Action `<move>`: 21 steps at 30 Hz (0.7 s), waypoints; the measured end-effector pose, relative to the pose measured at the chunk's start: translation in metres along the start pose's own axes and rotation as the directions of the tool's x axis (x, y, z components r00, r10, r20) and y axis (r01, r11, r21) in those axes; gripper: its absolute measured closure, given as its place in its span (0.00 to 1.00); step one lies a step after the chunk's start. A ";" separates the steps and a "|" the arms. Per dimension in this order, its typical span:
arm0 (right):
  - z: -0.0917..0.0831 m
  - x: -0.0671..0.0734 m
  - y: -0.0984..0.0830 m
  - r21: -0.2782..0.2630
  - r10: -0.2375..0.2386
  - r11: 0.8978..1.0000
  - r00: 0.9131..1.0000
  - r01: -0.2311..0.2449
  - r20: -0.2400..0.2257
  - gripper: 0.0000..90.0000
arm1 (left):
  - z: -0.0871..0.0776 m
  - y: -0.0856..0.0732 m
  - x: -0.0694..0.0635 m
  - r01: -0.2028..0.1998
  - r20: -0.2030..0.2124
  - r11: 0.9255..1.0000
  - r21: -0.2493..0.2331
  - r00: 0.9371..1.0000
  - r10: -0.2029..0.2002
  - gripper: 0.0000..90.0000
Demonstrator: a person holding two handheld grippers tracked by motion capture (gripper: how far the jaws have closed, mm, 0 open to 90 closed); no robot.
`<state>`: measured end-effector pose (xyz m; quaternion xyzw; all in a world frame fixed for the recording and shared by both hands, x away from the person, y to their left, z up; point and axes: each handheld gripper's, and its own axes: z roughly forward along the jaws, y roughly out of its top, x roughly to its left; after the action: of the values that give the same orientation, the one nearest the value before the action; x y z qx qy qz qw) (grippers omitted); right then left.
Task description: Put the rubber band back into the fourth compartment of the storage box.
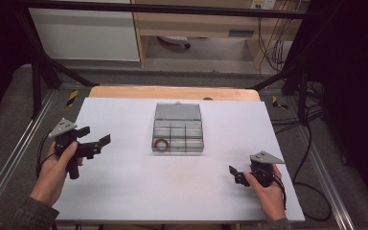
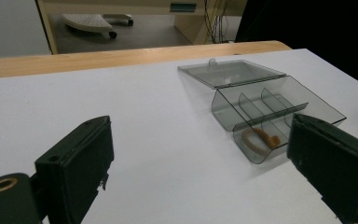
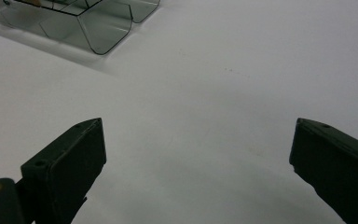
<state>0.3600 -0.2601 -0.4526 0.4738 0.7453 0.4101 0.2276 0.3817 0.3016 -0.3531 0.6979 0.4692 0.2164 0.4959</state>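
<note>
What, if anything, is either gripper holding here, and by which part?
Nothing is held. The left gripper and right gripper are both open over the table, apart from the box.

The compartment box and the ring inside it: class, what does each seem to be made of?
Compartment box: probably clear, smoke-tinted hard plastic with a glossy finish; the table shows through its walls and dividers. Ring: brownish-orange, thin and a little uneven, perhaps rubber or cord; too small to tell for sure.
</note>
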 end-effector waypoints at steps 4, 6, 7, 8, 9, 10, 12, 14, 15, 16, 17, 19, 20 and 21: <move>0.000 0.000 0.000 -0.002 -0.002 1.000 1.000 0.002 0.002 0.04 | -0.004 -0.005 0.002 -0.008 -0.012 1.000 0.008 1.000 0.008 0.08; 0.000 0.000 0.000 -0.001 -0.002 1.000 1.000 0.002 0.002 0.04 | -0.006 -0.007 0.003 -0.007 -0.014 1.000 0.010 1.000 0.007 0.08; 0.000 0.000 0.000 0.000 -0.003 1.000 1.000 0.003 0.002 0.04 | -0.007 -0.008 0.004 -0.005 -0.017 1.000 0.012 1.000 0.005 0.08; 0.000 0.000 0.000 0.000 -0.002 1.000 1.000 0.002 0.002 0.04 | -0.008 -0.009 0.004 -0.003 -0.020 1.000 0.014 1.000 0.003 0.08; 0.000 0.000 0.000 0.000 -0.001 1.000 1.000 0.001 0.002 0.04 | -0.009 -0.010 0.005 -0.003 -0.023 1.000 0.013 1.000 0.003 0.08; 0.000 0.000 0.000 -0.001 0.000 1.000 1.000 0.000 0.002 0.04 | -0.010 -0.011 0.005 0.001 -0.026 1.000 0.011 1.000 0.000 0.08; 0.000 0.000 0.000 -0.003 0.001 1.000 1.000 -0.001 0.002 0.04 | -0.012 -0.014 0.006 -0.001 -0.032 1.000 0.014 0.999 0.002 0.08; -0.001 0.000 0.000 -0.003 0.005 1.000 1.000 -0.005 0.005 0.04 | -0.014 -0.017 0.007 -0.001 -0.037 1.000 0.017 0.999 0.001 0.08; -0.001 0.000 0.000 -0.001 0.005 1.000 1.000 -0.005 0.003 0.04 | -0.014 -0.019 0.007 0.003 -0.039 1.000 0.018 0.999 -0.002 0.08; 0.000 0.000 0.000 -0.001 0.003 1.000 1.000 -0.003 0.002 0.04 | -0.015 -0.021 0.008 0.003 -0.041 1.000 0.019 0.999 -0.003 0.08; 0.000 0.000 0.000 0.001 0.003 1.000 1.000 -0.003 0.002 0.04 | -0.016 -0.023 0.008 0.004 -0.045 1.000 0.018 0.999 -0.003 0.08; 0.000 0.001 0.000 0.002 0.002 1.000 1.000 -0.002 0.003 0.04 | -0.018 -0.026 0.009 0.003 -0.048 1.000 0.021 0.999 -0.002 0.08; 0.000 0.001 0.000 0.000 0.000 1.000 1.000 0.000 0.004 0.04 | -0.019 -0.027 0.009 0.004 -0.050 1.000 0.021 0.999 -0.003 0.08; 0.000 0.001 0.000 0.001 -0.001 1.000 1.000 0.001 0.003 0.04 | -0.020 -0.029 0.010 0.005 -0.050 1.000 0.021 0.999 -0.004 0.08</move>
<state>0.3596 -0.2597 -0.4527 0.4743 0.7452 0.4090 0.2288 0.3583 0.3215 -0.3721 0.6965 0.4855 0.2277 0.4769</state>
